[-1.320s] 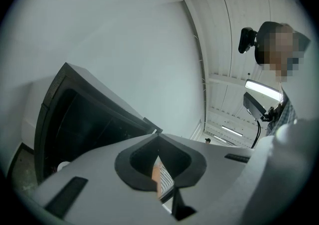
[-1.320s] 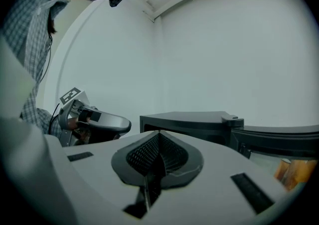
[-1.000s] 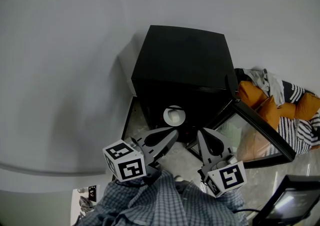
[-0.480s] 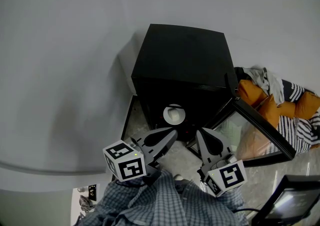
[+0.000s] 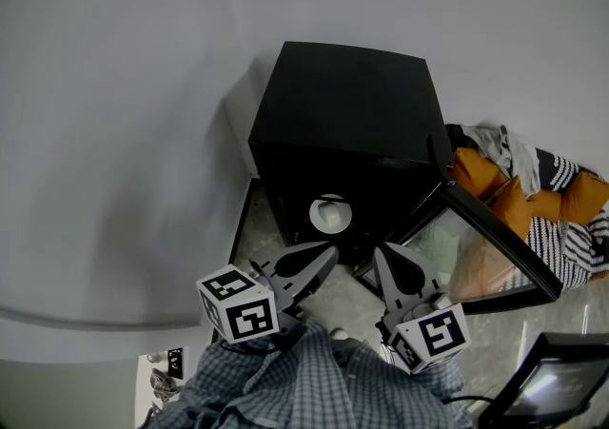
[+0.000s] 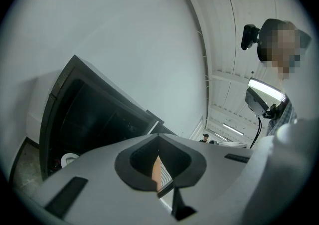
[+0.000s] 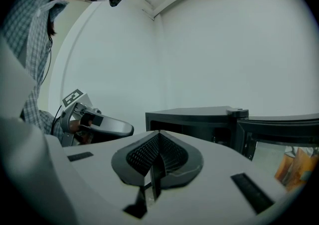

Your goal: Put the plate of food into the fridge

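Nearest, over the checked shirt (image 5: 314, 384), the left claw (image 5: 330, 252) and right claw (image 5: 380, 253) both have their jaws pressed together with nothing between them. Just beyond the left claw's tip, ahead and left of the right claw, the plate (image 5: 315, 216) lies flat and face up inside the black fridge (image 5: 343, 104). It is round, so it has no long axis, and pale food (image 5: 332, 217) sits on it. The fridge door (image 5: 495, 239) stands open beyond the right claw. The left gripper view catches the plate's (image 6: 68, 159) edge low at left. The right gripper view shows the left claw (image 7: 102, 125) and the fridge (image 7: 199, 118), not the plate.
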Tool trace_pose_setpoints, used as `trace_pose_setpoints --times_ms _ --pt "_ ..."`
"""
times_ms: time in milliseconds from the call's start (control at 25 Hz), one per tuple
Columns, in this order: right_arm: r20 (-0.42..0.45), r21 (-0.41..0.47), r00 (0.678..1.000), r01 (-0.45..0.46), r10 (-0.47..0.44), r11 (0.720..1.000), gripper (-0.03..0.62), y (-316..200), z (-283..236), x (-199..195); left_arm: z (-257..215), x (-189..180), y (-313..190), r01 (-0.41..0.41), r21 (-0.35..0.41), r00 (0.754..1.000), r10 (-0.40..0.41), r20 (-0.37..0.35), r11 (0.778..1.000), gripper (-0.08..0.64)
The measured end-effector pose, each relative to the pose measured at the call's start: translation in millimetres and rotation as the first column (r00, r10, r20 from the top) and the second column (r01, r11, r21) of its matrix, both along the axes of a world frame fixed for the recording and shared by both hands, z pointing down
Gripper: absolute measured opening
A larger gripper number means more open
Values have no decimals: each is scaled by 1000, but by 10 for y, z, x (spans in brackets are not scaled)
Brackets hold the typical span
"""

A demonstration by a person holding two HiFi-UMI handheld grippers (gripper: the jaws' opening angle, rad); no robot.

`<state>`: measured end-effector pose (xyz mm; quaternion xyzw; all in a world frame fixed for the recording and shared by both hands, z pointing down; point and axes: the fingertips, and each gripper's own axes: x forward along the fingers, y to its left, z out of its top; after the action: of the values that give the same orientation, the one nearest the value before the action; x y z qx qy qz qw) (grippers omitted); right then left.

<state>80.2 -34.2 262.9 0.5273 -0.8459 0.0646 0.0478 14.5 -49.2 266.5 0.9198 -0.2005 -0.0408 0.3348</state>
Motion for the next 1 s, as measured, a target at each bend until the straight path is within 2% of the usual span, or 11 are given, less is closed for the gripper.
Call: trace_pose_setpoints --times_ms 1000 --pt "6 -31 1000 18 -18 999 8 28 37 -67 23 -18 22 4 -8 1000 -4 16 1000 6"
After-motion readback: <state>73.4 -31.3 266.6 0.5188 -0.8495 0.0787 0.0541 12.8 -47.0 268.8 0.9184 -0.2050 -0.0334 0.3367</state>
